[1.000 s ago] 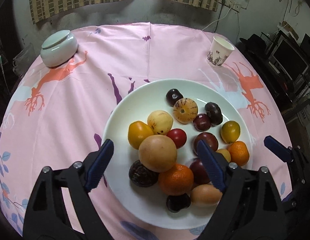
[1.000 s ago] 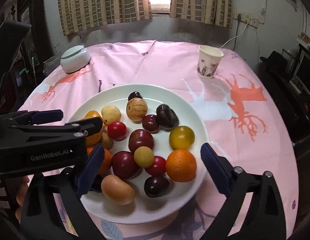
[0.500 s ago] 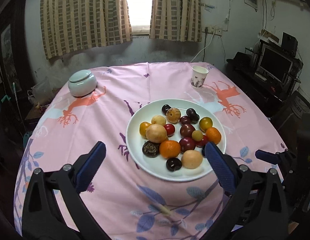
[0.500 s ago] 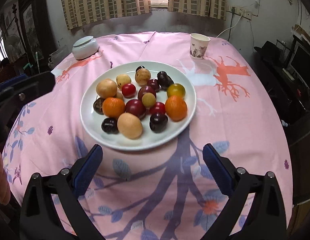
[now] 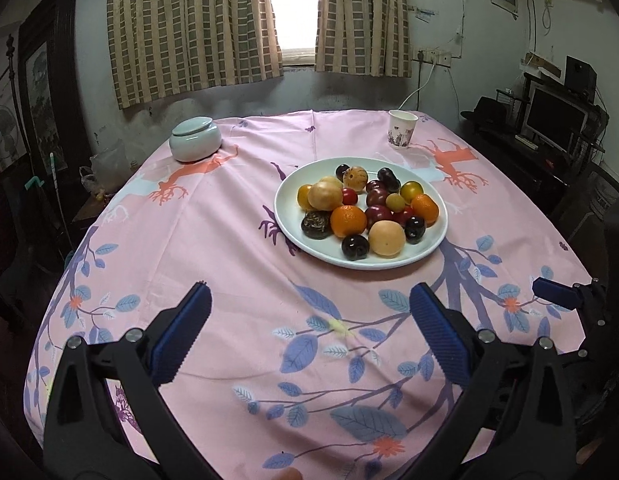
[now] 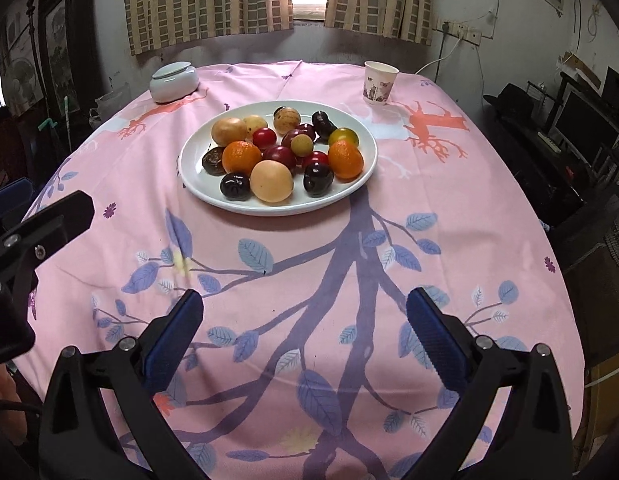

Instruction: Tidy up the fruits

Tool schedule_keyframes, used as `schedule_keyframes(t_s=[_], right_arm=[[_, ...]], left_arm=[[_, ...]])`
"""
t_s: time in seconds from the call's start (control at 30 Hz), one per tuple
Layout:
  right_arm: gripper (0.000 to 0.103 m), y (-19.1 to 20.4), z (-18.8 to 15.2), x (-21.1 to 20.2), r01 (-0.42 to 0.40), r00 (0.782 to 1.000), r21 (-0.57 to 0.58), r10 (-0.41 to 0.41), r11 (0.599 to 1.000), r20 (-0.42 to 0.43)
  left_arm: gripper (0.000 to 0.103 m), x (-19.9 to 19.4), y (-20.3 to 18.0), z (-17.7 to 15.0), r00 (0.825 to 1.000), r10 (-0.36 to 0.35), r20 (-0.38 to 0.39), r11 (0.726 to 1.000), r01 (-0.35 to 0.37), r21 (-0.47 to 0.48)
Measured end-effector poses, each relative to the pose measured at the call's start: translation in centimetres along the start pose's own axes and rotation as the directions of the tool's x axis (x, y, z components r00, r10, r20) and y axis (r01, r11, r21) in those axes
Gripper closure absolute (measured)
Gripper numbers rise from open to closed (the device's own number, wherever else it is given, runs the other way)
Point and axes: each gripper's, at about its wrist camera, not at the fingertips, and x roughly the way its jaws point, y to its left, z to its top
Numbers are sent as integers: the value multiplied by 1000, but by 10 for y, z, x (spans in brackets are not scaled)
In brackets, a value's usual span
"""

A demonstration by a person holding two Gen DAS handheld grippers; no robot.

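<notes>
Below, both wide and empty: left gripper (image 5: 309, 316), right gripper (image 6: 303, 314), over a pink cloth (image 5: 237, 264) on a table. Ahead of both, well apart from the pads, a white plate (image 6: 197, 176) heaped with fruit (image 6: 283, 152). Farther back, a lidded jar (image 5: 195, 139) left, a paper cup (image 5: 402, 129) right. Beyond, checked curtains (image 5: 193, 24) and a window. Right view only: left gripper's body at the left edge. Left view only: a blue pad (image 5: 553, 293) of the right gripper at the right edge.

White plate (image 6: 365, 168); pink tablecloth (image 6: 449, 216), blue leaves; orange mandarins (image 6: 241, 157); dark, perhaps purple plums (image 6: 234, 186).
</notes>
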Motion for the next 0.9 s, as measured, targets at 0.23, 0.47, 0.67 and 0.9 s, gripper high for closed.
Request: schedule_keyframes(t_s=[0.23, 0.47, 0.67, 0.9], right_arm=[[1, 8, -4, -8, -16, 1000, -14, 16, 1000, 16], [1, 8, -3, -9, -16, 1000, -10, 17, 1000, 16], [1, 8, -3, -7, -16, 1000, -6, 16, 1000, 6], [1, 6, -3, -2, -29, 1000, 3, 29, 1000, -3]], left_arm=[[2, -1, 8, -5, 1000, 4, -12, 1000, -4, -26], [2, 2, 3, -6, 1000, -5, -23, 1000, 5, -9], [2, 6, 1, -6, 1000, -8, -28, 1000, 8, -1], [2, 10, 1, -5, 999, -10, -40, 1000, 10, -2]])
